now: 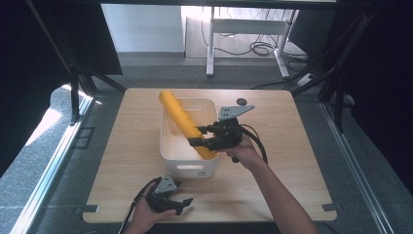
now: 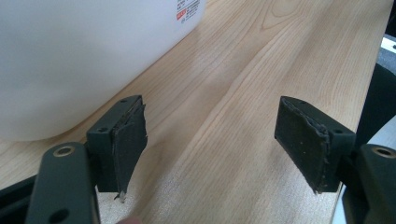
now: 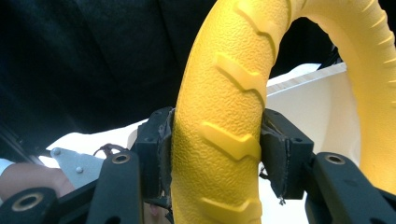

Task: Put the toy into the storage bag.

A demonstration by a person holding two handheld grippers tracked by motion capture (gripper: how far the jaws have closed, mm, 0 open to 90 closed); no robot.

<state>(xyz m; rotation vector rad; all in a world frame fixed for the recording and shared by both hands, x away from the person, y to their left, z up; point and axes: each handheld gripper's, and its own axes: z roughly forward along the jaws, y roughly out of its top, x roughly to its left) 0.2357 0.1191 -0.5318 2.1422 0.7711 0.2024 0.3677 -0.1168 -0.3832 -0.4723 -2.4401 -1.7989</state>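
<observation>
High view: white bin sits mid-bench, slightly toward the near edge, with a handle slot on its near wall. Yellow ring stands on edge inside it, tilted, its top poking above the far rim and its lower end down at the bin's near right corner. Right gripper reaches in over the bin's right wall, jaws clamped on the ring's lower part. Left gripper rests on the bench close to the near edge, just in front of the bin's near wall, jaws apart and holding nothing. A small dark round thing lies near the far edge, right of the bin; too small to identify. Beyond the far edge: floor and a white desk frame with cables under it.

Left gripper view: both jaws spread wide over bare bench wood. The bin's white wall is close on the left of this view, with a small printed label on it. Left pad is frayed at its edge.

Right gripper view: jaws pressed on both sides of the yellow ring's textured band, which has raised chevron ribs. The ring curves up and over to the right. Bin's white inside is behind it. The person's hand and a grey plate show at lower left.
</observation>
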